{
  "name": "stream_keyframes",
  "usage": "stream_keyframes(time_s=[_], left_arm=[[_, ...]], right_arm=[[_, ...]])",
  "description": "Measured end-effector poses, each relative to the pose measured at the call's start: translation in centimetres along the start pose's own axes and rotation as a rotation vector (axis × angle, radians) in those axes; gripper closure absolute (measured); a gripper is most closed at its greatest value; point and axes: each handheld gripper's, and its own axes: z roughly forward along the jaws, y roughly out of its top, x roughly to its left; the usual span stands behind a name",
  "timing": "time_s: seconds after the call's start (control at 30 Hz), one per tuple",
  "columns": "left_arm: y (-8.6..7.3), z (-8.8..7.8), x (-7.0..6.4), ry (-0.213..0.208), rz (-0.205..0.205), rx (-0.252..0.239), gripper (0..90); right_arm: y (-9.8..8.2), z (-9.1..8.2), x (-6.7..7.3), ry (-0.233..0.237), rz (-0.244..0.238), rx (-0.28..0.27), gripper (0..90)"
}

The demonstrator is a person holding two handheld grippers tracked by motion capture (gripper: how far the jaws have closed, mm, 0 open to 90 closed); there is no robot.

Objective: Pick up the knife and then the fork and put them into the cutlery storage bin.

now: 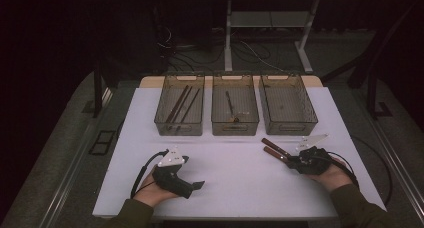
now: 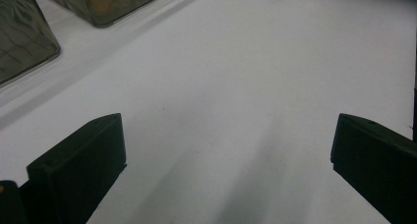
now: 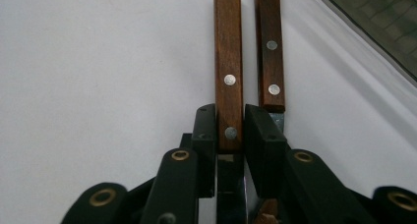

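Two wooden-handled knives lie side by side on the white table (image 1: 235, 188), right of centre. My right gripper (image 1: 288, 160) (image 3: 230, 121) is shut on the nearer knife (image 1: 274, 153) (image 3: 228, 62), its pads pressing both sides of the riveted handle close to the blade end. The other knife (image 1: 272, 142) (image 3: 269, 47) lies free just beyond it, toward the bins. My left gripper (image 1: 192, 173) (image 2: 228, 135) rests at the front left, open, with only bare table between its jaws.
Three clear bins stand in a row at the back. The left bin (image 1: 178, 128) holds several long brown utensils, the middle bin (image 1: 235, 128) holds one, and the right bin (image 1: 295, 127) looks empty. Beyond the table, a frame's legs and cables lie on the floor.
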Motion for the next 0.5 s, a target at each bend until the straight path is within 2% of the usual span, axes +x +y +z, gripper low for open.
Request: stream_keyframes(time_s=[0.5], left_arm=[[0.02,-0.04,-0.05,-0.004,0.005,-0.004,0.0]], right_arm=[[-0.07,-0.04,-0.23,0.008,0.015,-0.014,76.5]])
